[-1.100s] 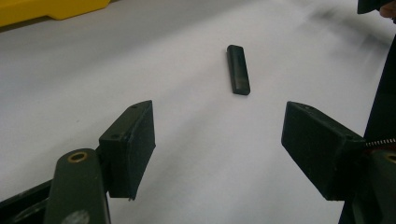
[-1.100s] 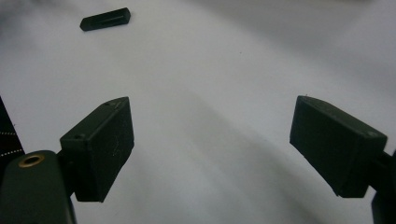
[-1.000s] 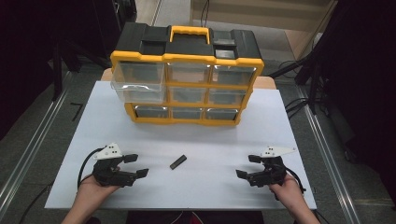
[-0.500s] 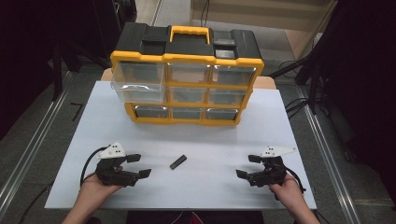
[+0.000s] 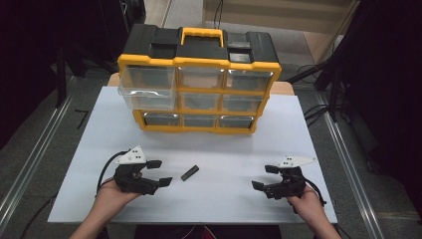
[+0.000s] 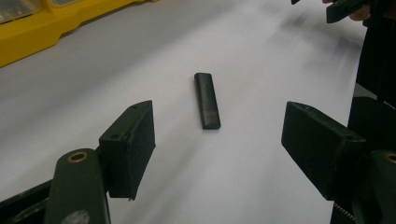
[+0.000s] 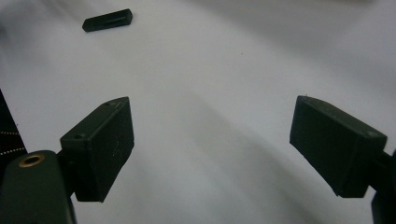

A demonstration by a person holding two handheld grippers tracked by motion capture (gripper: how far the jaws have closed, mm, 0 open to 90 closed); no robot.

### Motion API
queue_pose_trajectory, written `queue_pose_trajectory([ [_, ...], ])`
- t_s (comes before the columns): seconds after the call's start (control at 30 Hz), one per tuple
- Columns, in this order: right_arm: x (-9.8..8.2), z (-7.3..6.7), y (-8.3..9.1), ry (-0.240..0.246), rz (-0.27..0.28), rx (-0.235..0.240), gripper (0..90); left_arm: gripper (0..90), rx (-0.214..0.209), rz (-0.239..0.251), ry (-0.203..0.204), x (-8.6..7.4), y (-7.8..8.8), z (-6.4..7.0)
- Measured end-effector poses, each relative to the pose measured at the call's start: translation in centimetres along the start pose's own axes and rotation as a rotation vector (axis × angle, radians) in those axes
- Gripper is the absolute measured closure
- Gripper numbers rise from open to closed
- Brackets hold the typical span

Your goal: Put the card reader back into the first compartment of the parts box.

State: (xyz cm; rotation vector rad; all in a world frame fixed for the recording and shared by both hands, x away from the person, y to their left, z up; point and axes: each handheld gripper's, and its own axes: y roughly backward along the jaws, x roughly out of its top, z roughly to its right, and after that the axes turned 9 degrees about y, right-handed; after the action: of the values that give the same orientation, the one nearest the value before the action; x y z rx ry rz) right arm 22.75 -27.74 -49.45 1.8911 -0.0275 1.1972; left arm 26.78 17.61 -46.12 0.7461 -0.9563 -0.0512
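While the left tool (image 5: 161, 173) hovers with jaws wide and empty, we are at the approach step: the black stick (image 6: 207, 100) lies flat on the tabletop (image 5: 224, 149) just ahead of its jaws. Next we must straddle the stick, then close. The right tool (image 5: 261, 178) rests wide open, well apart.

Small black bar (image 5: 189, 173) lies flat on white table (image 5: 224, 149).

High view: above the near edge, looking forward and down over the white table (image 5: 209, 149).
Gripper views: low, close to the tabletop.
Shared: the black stick (image 5: 189, 173) (image 6: 207, 100) (image 7: 107, 20).
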Motion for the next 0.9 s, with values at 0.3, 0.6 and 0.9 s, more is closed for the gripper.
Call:
queue_pose_trajectory([
  [0.3, 0.0, 0.0, 0.0, -0.001, -0.004, -0.004, 12.2, 27.4, 0.012, -0.003, 0.002, 1.2, -0.9, -0.1],
  [0.6, 0.0, 0.0, 0.0, -0.002, -0.002, -0.001, 12.2, 27.4, 0.012, -0.006, 0.006, 2.0, -1.7, -0.1],
  [0.9, 0.0, 0.0, 0.0, 0.000, -0.001, -0.003, 12.2, 27.3, 0.023, -0.025, -0.006, 2.8, -3.0, 0.1],
])
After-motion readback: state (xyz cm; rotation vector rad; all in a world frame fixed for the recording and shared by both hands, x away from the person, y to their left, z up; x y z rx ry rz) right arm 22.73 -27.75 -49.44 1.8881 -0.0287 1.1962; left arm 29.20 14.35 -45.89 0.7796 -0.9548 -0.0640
